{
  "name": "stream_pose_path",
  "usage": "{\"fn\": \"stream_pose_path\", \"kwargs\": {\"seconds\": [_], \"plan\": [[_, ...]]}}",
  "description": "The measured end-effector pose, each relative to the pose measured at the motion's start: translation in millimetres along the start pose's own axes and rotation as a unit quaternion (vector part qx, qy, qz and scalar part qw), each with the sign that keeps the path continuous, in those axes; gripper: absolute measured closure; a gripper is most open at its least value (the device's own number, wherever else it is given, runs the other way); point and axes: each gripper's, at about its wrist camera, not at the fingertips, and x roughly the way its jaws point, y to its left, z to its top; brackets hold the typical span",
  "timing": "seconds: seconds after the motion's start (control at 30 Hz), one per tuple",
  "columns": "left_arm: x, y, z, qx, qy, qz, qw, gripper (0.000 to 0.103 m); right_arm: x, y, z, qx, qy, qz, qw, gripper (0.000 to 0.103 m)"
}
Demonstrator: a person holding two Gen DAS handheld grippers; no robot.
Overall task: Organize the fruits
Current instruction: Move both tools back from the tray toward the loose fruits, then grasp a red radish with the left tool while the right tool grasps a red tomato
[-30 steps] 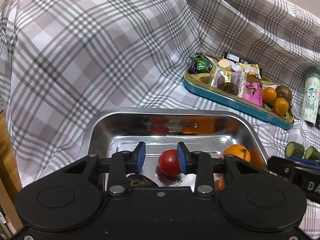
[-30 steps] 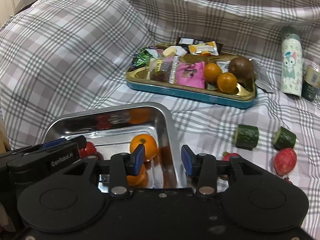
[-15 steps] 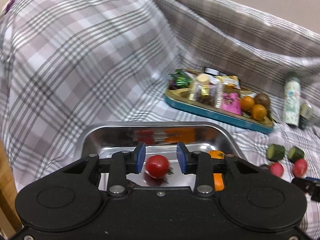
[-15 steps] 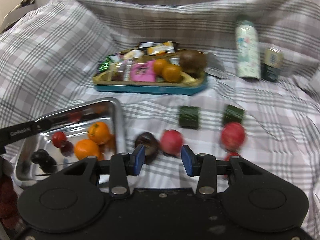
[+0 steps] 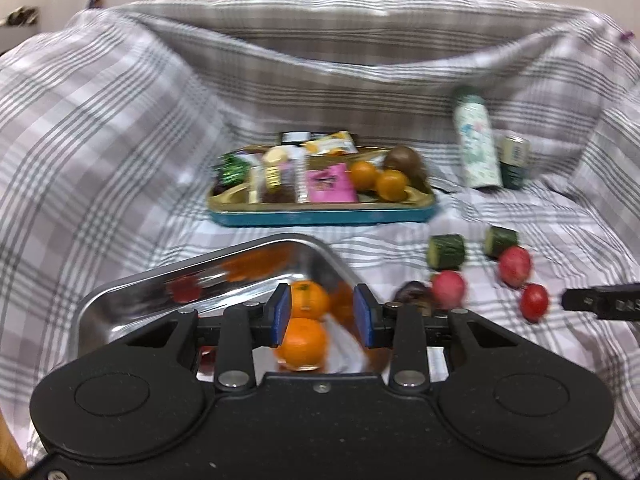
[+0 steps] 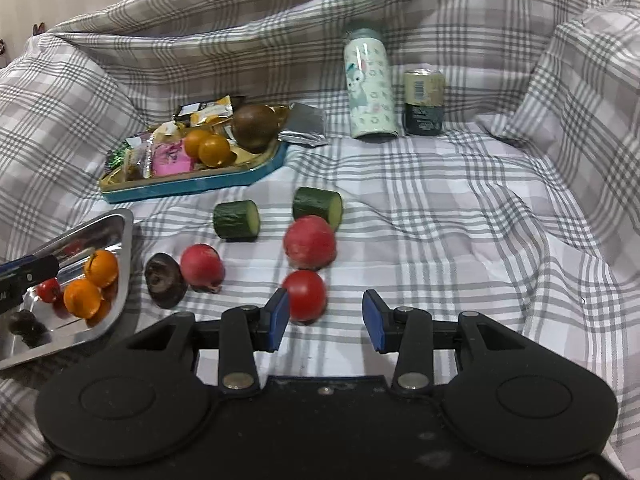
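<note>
Right gripper (image 6: 325,320): jaws spread wide, nothing pinched; blue flat pads on black arms. A small, smooth, glossy red tomato (image 6: 305,295) sits on the cloth just inside the left pad, touching or nearly so; can't tell which. The right pad is well clear of it.

Beyond the tomato, a rounder, matte pink-red fruit (image 6: 309,242). To its left, another pink-red fruit (image 6: 201,266) beside a dark, wrinkled brown one (image 6: 164,280). Behind these, two cut cucumber chunks (image 6: 236,219), short cylinders with dark green skin and pale cut faces, lying on their sides.

Left gripper (image 5: 322,316): jaws also apart, empty, hovering over the steel tray (image 5: 132,284). The tray is polished, mirror-like, a rounded rectangle with raised walls. Two oranges (image 5: 302,343) lie in it, seen between the pads but not gripped. The right view also shows a small red tomato and a dark fruit in that tray.

Further back: an oblong teal tin with gold rim (image 6: 192,184), holding foil snack packets, two small oranges and a brown kiwi-like fruit. To the right of it stand a printed pale-green bottle (image 6: 370,84) and a short can (image 6: 423,102), both upright. Everything rests on a rumpled grey-white plaid cloth (image 6: 460,208). The left view is motion-blurred.
</note>
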Motion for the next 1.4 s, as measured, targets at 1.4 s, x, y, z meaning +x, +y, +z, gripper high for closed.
{"fn": "stream_pose_path", "kwargs": {"seconds": [1.4], "plan": [[42.6,-70.0,-5.6,0.046,0.067,-0.057,0.9950,0.058,55.8,15.7,13.7,-0.034,0.062,0.004,0.997,0.060]]}}
